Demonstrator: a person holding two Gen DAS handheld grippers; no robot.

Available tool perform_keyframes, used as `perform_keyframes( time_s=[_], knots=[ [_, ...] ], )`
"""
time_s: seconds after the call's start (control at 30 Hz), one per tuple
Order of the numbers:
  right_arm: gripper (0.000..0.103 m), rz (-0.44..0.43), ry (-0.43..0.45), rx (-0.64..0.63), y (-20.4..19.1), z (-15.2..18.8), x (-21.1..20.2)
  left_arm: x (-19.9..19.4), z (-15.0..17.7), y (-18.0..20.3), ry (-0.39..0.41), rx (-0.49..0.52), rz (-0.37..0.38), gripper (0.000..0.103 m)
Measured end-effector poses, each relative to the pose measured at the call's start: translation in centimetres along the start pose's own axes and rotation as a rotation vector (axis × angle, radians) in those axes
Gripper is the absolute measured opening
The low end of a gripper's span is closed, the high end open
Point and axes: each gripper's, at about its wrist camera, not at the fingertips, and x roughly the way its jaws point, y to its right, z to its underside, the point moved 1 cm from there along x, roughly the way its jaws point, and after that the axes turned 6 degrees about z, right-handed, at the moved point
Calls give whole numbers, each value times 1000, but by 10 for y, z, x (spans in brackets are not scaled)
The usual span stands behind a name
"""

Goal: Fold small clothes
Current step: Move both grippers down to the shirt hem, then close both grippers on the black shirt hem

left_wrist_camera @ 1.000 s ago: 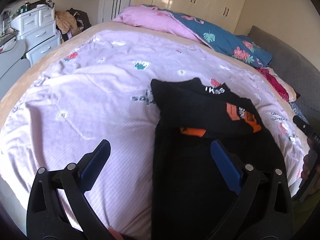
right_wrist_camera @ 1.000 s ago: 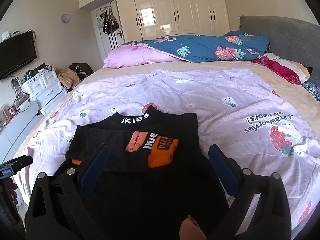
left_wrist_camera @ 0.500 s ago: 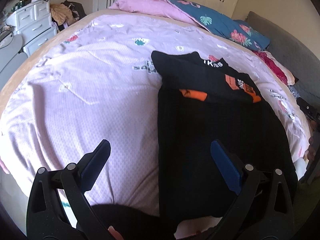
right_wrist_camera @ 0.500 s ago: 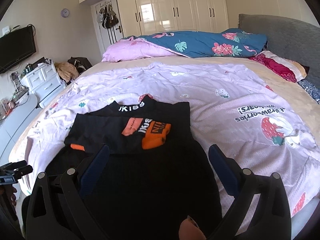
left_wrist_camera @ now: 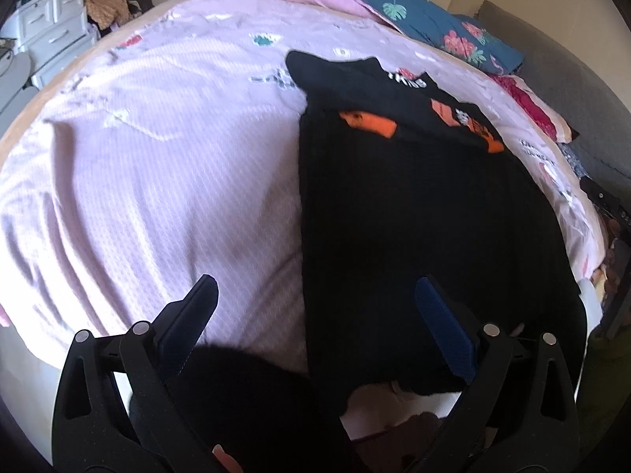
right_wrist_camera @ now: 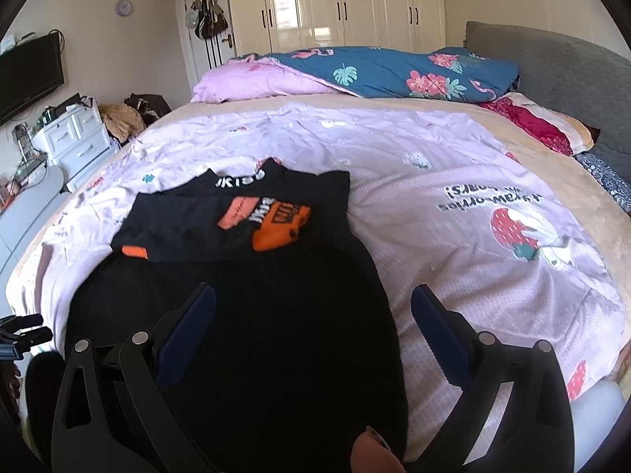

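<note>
A black garment (left_wrist_camera: 414, 213) with orange and white print lies flat on the pink bedspread (left_wrist_camera: 157, 157), its sleeves folded across the chest and its hem hanging over the near bed edge. It also shows in the right wrist view (right_wrist_camera: 244, 295). My left gripper (left_wrist_camera: 315, 315) is open and empty above the garment's left hem side. My right gripper (right_wrist_camera: 313, 321) is open and empty above the garment's lower right part. The right gripper shows at the right edge of the left wrist view (left_wrist_camera: 603, 205); the left gripper shows at the left edge of the right wrist view (right_wrist_camera: 19, 335).
A rolled pink and blue floral quilt (right_wrist_camera: 355, 75) lies at the far side of the bed. Pillows (right_wrist_camera: 540, 122) and a grey headboard (right_wrist_camera: 552, 63) are at the right. White drawers (right_wrist_camera: 75, 134) and a TV (right_wrist_camera: 27, 75) stand at the left; wardrobes (right_wrist_camera: 335, 4) behind.
Both grippers have pulled back toward the near bed edge, so the garment's hem and the bed edge have come into view. Both stay open and empty.
</note>
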Motion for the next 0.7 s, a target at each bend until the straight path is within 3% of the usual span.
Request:
perform_keyframes(
  time_s=[0.23,0.4,0.7],
  knots=[
    [99,11,-15,9,11,11,-3,16,23,9,-90,17,60,61],
    [99,17,-35,3,18,22,-6,27,31,8,-140,-12,107,57],
    [99,-7,-156,-76,19,59,-1,37,31,15,-156,23,88,50]
  ],
)
